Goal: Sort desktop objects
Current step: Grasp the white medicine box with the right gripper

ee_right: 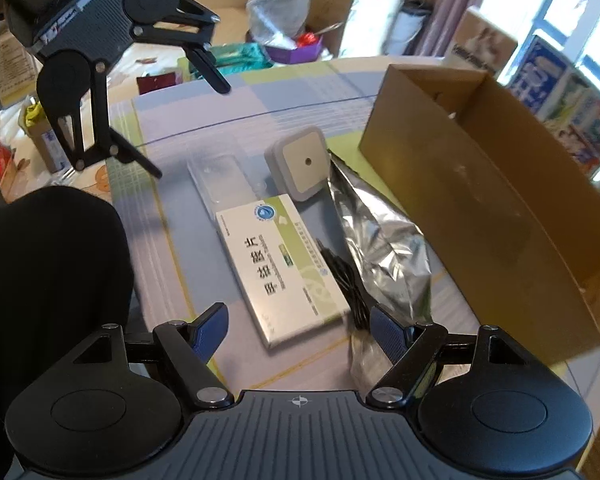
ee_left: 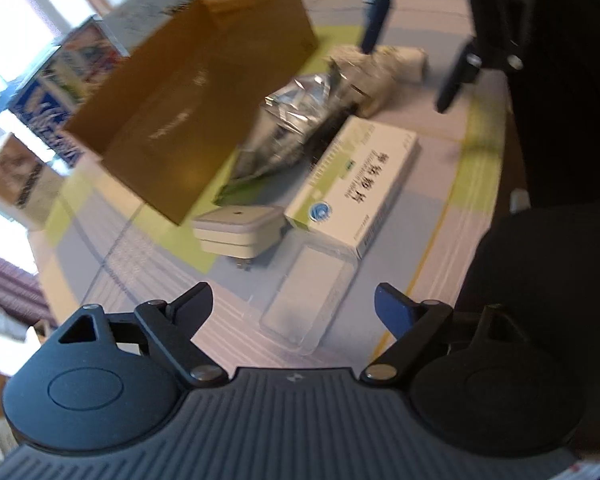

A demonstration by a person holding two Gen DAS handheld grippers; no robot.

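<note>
Both hand-held grippers, left (ee_right: 194,132) and right (ee_right: 296,330), hang spread and empty above the worktop (ee_right: 260,96). The pill box (ee_right: 280,268) lies beside the carton (ee_right: 500,200), foil bag (ee_right: 380,240) between them.

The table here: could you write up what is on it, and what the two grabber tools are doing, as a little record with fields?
surface: table with a checked cloth
container: open cardboard box, upright, contents not visible
loose items: medicine box, white plug-in night light, silver foil bag, clear plastic case, black cable
left gripper: open, holds nothing, above the table
right gripper: open, holds nothing, over the medicine box
</note>
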